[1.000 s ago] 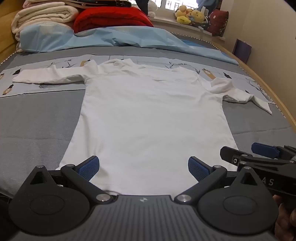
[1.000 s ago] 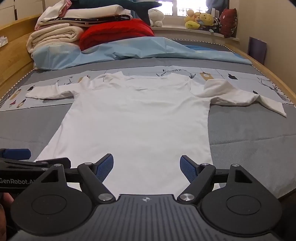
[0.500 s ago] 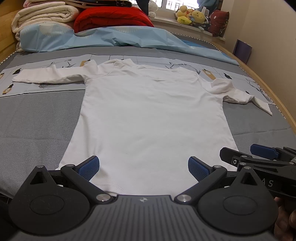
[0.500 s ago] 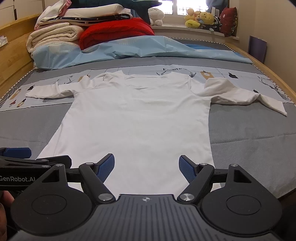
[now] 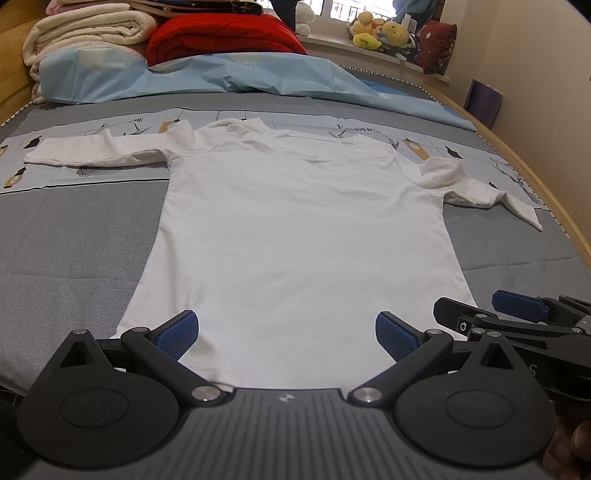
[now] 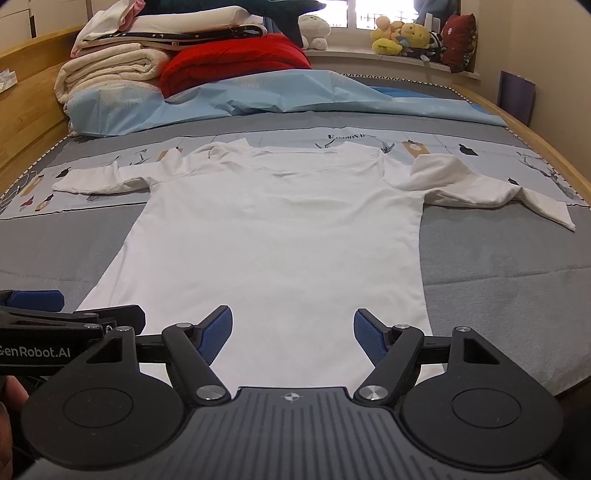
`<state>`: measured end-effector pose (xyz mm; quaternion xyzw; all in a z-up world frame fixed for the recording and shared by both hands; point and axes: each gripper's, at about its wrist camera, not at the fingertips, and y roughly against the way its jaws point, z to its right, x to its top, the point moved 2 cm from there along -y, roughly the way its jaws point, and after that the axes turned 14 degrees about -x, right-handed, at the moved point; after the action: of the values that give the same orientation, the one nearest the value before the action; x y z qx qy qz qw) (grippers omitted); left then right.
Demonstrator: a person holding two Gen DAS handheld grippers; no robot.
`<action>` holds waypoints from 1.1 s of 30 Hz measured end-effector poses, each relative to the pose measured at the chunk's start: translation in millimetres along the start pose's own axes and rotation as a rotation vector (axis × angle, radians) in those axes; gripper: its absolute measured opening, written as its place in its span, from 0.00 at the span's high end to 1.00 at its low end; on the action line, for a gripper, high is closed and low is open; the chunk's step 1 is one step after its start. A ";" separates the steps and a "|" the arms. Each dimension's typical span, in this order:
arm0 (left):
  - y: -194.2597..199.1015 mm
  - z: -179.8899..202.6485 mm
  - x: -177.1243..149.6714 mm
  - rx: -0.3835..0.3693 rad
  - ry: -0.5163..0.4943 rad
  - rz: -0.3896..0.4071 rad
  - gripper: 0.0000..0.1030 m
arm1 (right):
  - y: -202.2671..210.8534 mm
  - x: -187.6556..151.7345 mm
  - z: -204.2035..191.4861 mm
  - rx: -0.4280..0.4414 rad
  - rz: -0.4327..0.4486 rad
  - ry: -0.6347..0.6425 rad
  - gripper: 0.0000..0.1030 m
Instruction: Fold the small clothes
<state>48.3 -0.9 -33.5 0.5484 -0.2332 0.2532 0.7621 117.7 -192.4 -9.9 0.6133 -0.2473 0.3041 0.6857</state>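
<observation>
A small white long-sleeved shirt [image 5: 295, 229] lies flat on the grey bed, hem nearest me; it also shows in the right wrist view [image 6: 280, 236]. Its left sleeve [image 5: 96, 153] lies straight out. Its right sleeve [image 5: 476, 184] is bunched and bent. My left gripper [image 5: 286, 332] is open and empty over the hem's left part. My right gripper [image 6: 293, 332] is open and empty over the hem's right part. Each gripper shows at the edge of the other's view, the right one [image 5: 517, 310] and the left one [image 6: 37, 306].
A light blue sheet [image 5: 229, 77], folded cream blankets [image 5: 85, 33] and a red quilt [image 5: 221, 37] lie at the head of the bed. Plush toys [image 5: 384, 33] sit on the windowsill. The wooden bed frame [image 5: 532, 177] runs along the right side.
Both grippers stay open over the hem. The views shifted slightly; the shirt has not moved.
</observation>
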 end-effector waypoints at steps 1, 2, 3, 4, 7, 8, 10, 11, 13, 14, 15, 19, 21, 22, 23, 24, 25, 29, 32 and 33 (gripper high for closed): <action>0.3 0.0 -0.2 0.000 0.001 0.001 0.01 | -0.4 -0.4 -0.5 0.001 0.000 0.000 0.29; 0.2 0.0 -0.2 0.000 0.001 0.000 0.01 | -0.9 -0.6 -0.7 0.005 0.000 -0.001 0.30; 0.2 0.1 -0.2 0.000 0.002 0.001 0.01 | -1.2 -0.7 -0.9 0.005 -0.001 0.000 0.30; 0.2 0.3 -0.2 0.000 0.002 0.001 0.01 | -1.9 -1.1 -0.9 0.006 0.000 0.000 0.30; -0.2 0.4 -0.1 -0.001 0.001 0.001 0.01 | -2.2 -1.5 -1.5 0.011 0.005 -0.004 0.31; 0.0 0.6 -0.2 0.000 0.002 0.001 0.01 | -2.0 -1.4 -1.3 0.009 0.003 -0.003 0.31; -0.3 0.7 -0.1 0.000 0.002 0.001 0.01 | -2.4 -1.4 -1.7 0.007 0.002 0.001 0.32; -0.1 0.7 -0.3 0.000 0.002 0.001 0.01 | -2.6 -1.8 -1.9 0.010 0.005 -0.001 0.32; 0.0 0.8 -0.3 0.000 0.001 0.001 0.01 | -2.8 -1.9 -2.1 0.012 0.006 -0.003 0.33; -0.2 0.8 -0.2 0.000 0.001 0.000 0.01 | -2.6 -1.9 -2.1 0.013 0.007 -0.004 0.33; 0.0 0.7 -0.2 0.000 0.001 0.000 0.01 | -2.6 -1.9 -2.2 0.012 0.007 -0.003 0.33; -0.1 0.9 -0.5 0.000 0.002 0.000 0.01 | -3.9 -2.4 -3.5 0.015 0.012 -0.006 0.33; -0.1 0.8 -0.5 0.000 0.002 0.000 0.01 | -4.6 -3.1 -4.5 0.014 0.011 -0.005 0.33; -0.4 0.8 -0.4 0.000 0.002 0.000 0.01 | -4.6 -3.2 -4.8 0.012 0.010 -0.002 0.33; -0.2 0.8 -0.5 0.000 0.001 0.000 0.01 | -4.7 -3.3 -4.9 0.010 0.012 0.000 0.33; -0.1 0.8 -0.6 0.000 0.001 0.000 0.01 | -4.7 -3.7 -5.0 0.013 0.008 -0.001 0.34; -0.4 0.7 -0.4 0.000 0.001 0.000 0.01 | -4.8 -3.9 -5.6 0.014 0.008 -0.001 0.34; -0.3 0.8 -0.7 -0.001 0.002 0.000 0.01 | -6.3 -3.6 -4.1 0.005 -0.013 0.015 0.36; -0.3 2.3 -1.3 -0.004 -0.003 -0.003 0.01 | -6.8 -3.8 -4.1 0.008 -0.019 0.016 0.37; -0.3 3.5 -1.3 -0.004 -0.004 -0.004 0.01 | -7.3 -4.0 -3.5 0.009 -0.025 0.015 0.37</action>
<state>47.3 -4.5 -33.4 0.5478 -0.2343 0.2500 0.7632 120.2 -189.8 -18.2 0.6172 -0.2327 0.3013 0.6886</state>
